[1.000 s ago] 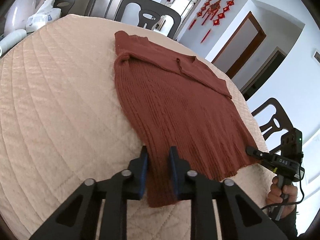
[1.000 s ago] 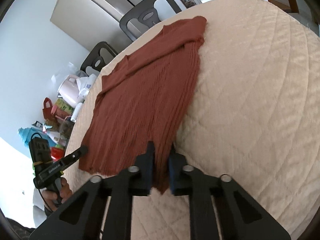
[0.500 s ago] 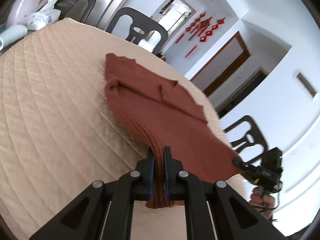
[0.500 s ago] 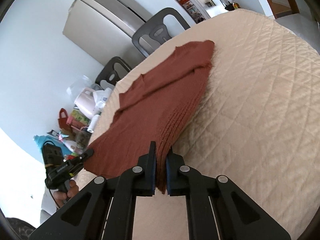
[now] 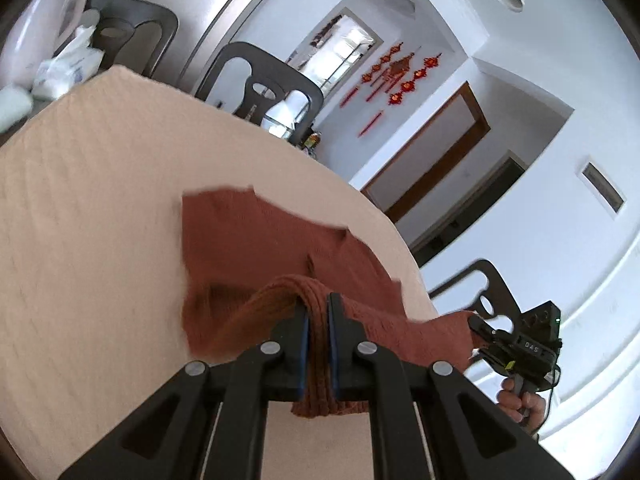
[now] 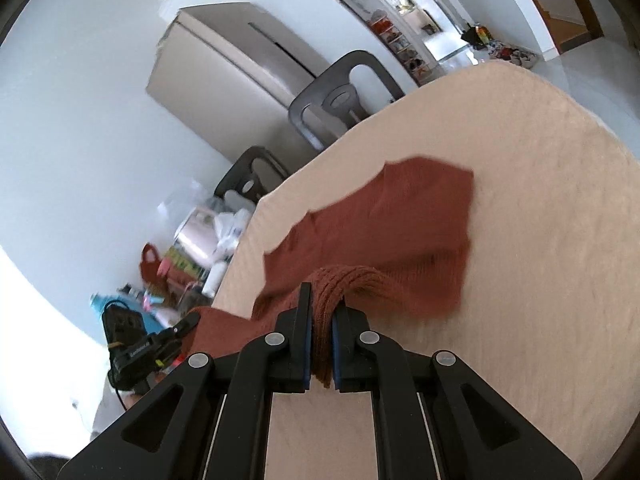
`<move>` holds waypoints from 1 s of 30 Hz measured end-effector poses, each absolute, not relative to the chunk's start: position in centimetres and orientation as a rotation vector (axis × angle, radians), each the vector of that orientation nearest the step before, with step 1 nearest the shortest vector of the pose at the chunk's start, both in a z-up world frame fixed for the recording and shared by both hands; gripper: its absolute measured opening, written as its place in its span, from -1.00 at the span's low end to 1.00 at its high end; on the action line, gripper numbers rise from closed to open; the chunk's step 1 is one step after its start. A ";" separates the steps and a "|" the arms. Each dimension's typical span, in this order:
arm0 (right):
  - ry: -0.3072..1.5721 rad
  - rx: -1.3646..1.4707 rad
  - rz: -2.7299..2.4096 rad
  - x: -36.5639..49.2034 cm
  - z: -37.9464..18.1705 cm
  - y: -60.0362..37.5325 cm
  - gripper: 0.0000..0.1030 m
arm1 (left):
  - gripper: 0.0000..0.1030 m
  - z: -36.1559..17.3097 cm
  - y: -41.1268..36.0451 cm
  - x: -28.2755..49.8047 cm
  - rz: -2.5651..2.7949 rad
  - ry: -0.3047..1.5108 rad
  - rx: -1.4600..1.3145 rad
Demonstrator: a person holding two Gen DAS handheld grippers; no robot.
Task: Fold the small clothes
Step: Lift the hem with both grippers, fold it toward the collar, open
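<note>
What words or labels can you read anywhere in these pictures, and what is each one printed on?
"DAS": white letters on the body of the right gripper, in the left wrist view.
White lettering on the body of the left gripper, in the right wrist view: too blurred to read.
Red hanging decorations on the far wall: no legible characters.
Packages beyond the table: print too small to read.

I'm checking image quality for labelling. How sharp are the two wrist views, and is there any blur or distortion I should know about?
Left wrist view: tool fingers sharp, rust sweater and quilted table cover smeared by motion blur; strong fisheye bending of the walls. Right wrist view: the same, tool crisp, sweater edges soft, clutter at left blurred, bright window glare at lower left.
</note>
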State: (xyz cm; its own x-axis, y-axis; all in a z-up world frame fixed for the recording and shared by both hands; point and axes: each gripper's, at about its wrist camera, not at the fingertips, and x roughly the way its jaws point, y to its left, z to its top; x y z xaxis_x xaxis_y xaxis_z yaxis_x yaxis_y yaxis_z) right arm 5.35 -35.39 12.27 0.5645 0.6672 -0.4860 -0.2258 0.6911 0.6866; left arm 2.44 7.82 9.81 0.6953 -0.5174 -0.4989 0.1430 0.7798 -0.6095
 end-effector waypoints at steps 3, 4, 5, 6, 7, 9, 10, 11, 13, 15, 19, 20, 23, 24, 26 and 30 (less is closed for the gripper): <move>0.837 0.627 0.537 10.4 12.0 -34.9 -0.87 | -0.81 9.3 8.3 7.5 -0.341 0.745 -0.593; 0.850 0.634 0.527 12.2 11.6 -34.7 -0.86 | -0.81 8.8 8.4 9.0 -0.315 0.763 -0.603; 0.870 0.651 0.503 13.8 10.9 -34.7 -0.86 | -0.81 8.0 8.5 10.6 -0.293 0.790 -0.613; 0.898 0.668 0.490 15.4 10.1 -34.6 -0.86 | -0.81 7.1 8.6 12.1 -0.281 0.818 -0.625; 0.917 0.676 0.493 16.5 9.4 -34.5 -0.85 | -0.81 6.1 8.6 13.3 -0.259 0.847 -0.637; 0.965 0.720 0.465 19.1 7.3 -34.4 -0.79 | -0.80 3.9 8.6 15.6 -0.221 0.910 -0.654; 0.989 0.738 0.443 20.2 6.1 -34.4 -0.75 | -0.80 3.1 8.6 16.4 -0.214 0.935 -0.663; 1.010 0.756 0.428 21.4 4.8 -34.4 -0.68 | -0.77 2.3 8.8 17.2 -0.203 0.960 -0.688; 1.006 0.799 0.406 22.4 3.8 -34.9 -0.51 | -0.74 1.8 9.1 17.5 -0.222 0.960 -0.730; 0.962 0.864 0.402 22.5 3.6 -35.9 -0.41 | -0.38 2.7 9.8 17.4 -0.217 0.916 -0.733; 0.833 0.845 0.439 21.6 5.7 -37.0 -0.11 | -0.14 5.2 11.4 16.7 -0.154 0.799 -0.664; 0.824 0.808 0.439 21.3 6.1 -36.9 -0.11 | -0.13 5.2 11.5 16.5 -0.151 0.794 -0.647; 0.843 0.635 0.446 20.7 6.8 -35.4 -0.11 | -0.07 4.5 10.7 16.9 -0.159 0.821 -0.584; 0.859 0.579 0.449 20.7 6.7 -34.7 -0.11 | -0.07 4.1 10.0 17.2 -0.161 0.838 -0.556; 0.900 0.471 0.436 21.0 6.2 -33.1 -0.11 | -0.07 3.2 8.9 17.5 -0.157 0.877 -0.510; 0.977 0.280 0.355 21.8 4.7 -31.0 -0.27 | -0.08 2.4 6.7 17.4 -0.129 0.892 -0.377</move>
State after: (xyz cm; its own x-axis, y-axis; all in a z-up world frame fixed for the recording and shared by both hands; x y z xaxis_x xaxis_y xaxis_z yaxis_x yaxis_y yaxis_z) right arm 21.80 -31.00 4.69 0.5099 0.4141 -0.7540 -0.1662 0.9074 0.3859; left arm 17.39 6.71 2.44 0.6250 -0.2645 -0.7344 -0.0460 0.9268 -0.3729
